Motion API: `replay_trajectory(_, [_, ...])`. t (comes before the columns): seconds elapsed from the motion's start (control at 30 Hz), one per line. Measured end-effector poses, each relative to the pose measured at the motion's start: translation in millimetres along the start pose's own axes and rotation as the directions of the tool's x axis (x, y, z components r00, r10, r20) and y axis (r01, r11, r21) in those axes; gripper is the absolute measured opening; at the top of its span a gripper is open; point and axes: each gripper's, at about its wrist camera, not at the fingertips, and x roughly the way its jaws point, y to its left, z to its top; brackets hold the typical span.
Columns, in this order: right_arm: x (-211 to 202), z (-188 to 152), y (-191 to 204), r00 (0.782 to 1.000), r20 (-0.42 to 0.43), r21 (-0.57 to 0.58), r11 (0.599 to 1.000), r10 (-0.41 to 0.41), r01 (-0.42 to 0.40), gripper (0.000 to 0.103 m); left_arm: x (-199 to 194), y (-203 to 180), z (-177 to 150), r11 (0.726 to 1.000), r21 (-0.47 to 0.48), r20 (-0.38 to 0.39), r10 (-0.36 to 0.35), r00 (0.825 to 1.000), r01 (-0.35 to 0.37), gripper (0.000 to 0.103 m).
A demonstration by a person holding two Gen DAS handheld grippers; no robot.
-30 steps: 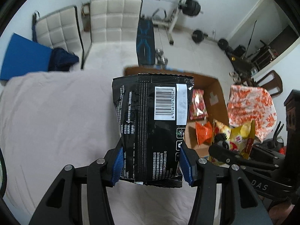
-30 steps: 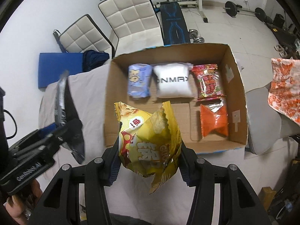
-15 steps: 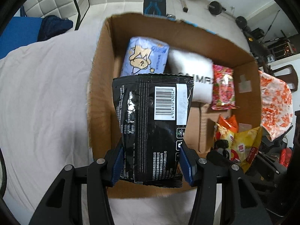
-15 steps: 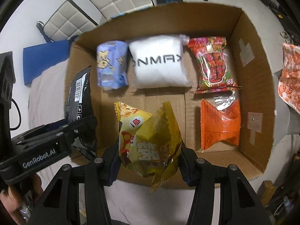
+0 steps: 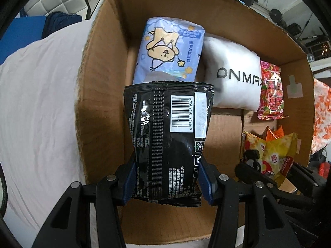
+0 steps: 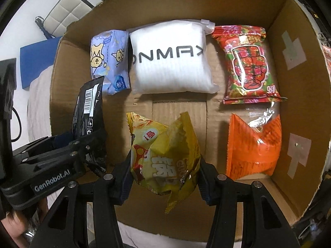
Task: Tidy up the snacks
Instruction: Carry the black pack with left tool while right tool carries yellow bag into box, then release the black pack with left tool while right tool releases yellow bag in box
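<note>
- The black barcode packet (image 5: pixel 167 138) is pinched by its lower half between the blue pads of the left gripper (image 5: pixel 167 178), hanging over the near-left part of the cardboard box (image 5: pixel 99 66). If let go from this height it could tip against the box's left wall and stand on edge instead of lying flat.
- The yellow chip bag (image 6: pixel 165 155) is clamped, crumpled, in the right gripper (image 6: pixel 165 177), over the bare near-middle floor of the box. Squeezing this hard may crush the chips, and its loose torn-looking corner could snag on a finger at release.
- The two grippers sit close beside each other over the box's near edge; lowering both together risks a knock that shifts either bag.
- Against the box's far wall lie the blue cartoon pack (image 6: pixel 109 62), the white ONMAX pack (image 6: pixel 171 60) and the red packet (image 6: pixel 248 64), with the orange bag (image 6: pixel 254 144) near the right wall. The black packet could land on the blue pack, which it already overlaps in the left view.
</note>
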Motion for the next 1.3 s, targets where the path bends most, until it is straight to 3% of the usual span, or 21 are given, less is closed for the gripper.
replay_trajectory(0.23, [14,7,4,0.999,-0.018,-0.013,0.999,-0.039,0.039,0.06,6,-8,2,1.0,0.005,-0.004,0.03,1.0,-0.03,0.051])
replay_trajectory(0.37, [18,6,5,0.998,-0.025,-0.014,0.998,-0.06,0.059,0.069,9,-12,2,0.999,0.01,-0.006,0.041,0.999,-0.041,0.051])
replay_trajectory(0.57, [13,4,-1,0.997,-0.014,0.001,0.997,-0.076,0.076,0.069,6,-12,-2,1.0,-0.004,0.007,0.03,1.0,-0.03,0.051])
replay_trajectory(0.87, [-7,-11,-4,0.981,0.042,-0.011,0.982,-0.187,0.188,0.07,-18,-12,-18,0.999,0.004,0.066,0.04,0.997,-0.041,0.051])
replay_trajectory(0.93, [-13,-18,-4,0.978,0.058,-0.009,0.979,-0.203,0.204,0.073,-22,-14,-23,0.999,0.005,0.08,0.041,0.996,-0.041,0.051])
replay_trajectory(1.0, [-18,-18,-6,0.971,0.075,-0.007,0.974,-0.225,0.227,0.084,-27,-18,-27,0.999,0.013,0.098,0.046,0.994,-0.047,0.052])
replay_trajectory(1.1, [-26,-24,-6,0.964,0.1,0.003,0.969,-0.245,0.246,0.095,-36,-23,-31,0.998,0.025,0.134,0.056,0.989,-0.059,0.083])
replay_trajectory(1.3, [-41,-29,-12,0.949,0.139,0.023,0.959,-0.283,0.282,0.103,-50,-22,-31,0.997,0.021,0.173,0.069,0.983,-0.074,0.086])
